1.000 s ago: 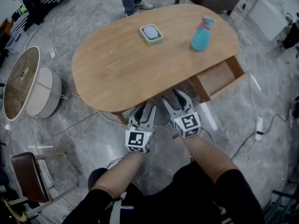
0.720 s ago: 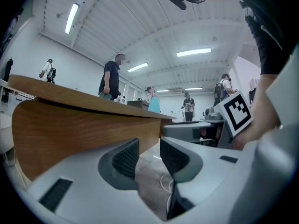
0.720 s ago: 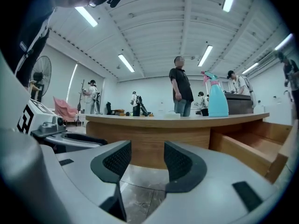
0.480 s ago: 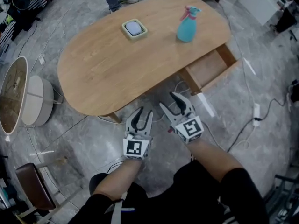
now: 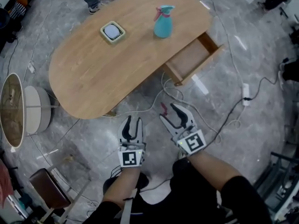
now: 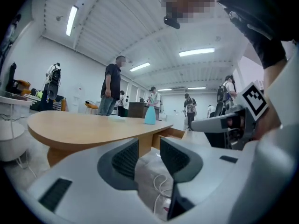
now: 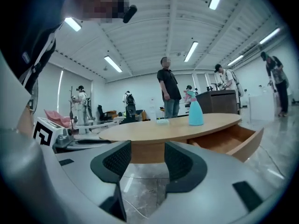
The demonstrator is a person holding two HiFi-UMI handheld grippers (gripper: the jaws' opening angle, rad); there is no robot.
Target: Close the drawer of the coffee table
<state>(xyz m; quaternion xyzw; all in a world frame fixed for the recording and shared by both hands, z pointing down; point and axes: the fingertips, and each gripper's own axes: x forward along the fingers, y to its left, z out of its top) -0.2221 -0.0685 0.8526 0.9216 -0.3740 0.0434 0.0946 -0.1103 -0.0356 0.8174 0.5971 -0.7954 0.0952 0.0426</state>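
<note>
Versus before: left claw (image 5: 131, 121) and right claw (image 5: 170, 113) sit farther from counter (image 5: 93, 78); both open, empty. Pulled-out drawer (image 5: 194, 59) sits at 1 o'clock. Only gripper views show ceiling lights (image 7: 191, 51).

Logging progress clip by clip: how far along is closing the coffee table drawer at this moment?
Done: nothing yet. The drawer stands pulled out from the coffee table, its inside showing. In hand: nothing. The left gripper and right gripper hang over the floor, short of the table, jaws apart and empty. Left: reach the drawer's front and push it in flush.
</note>
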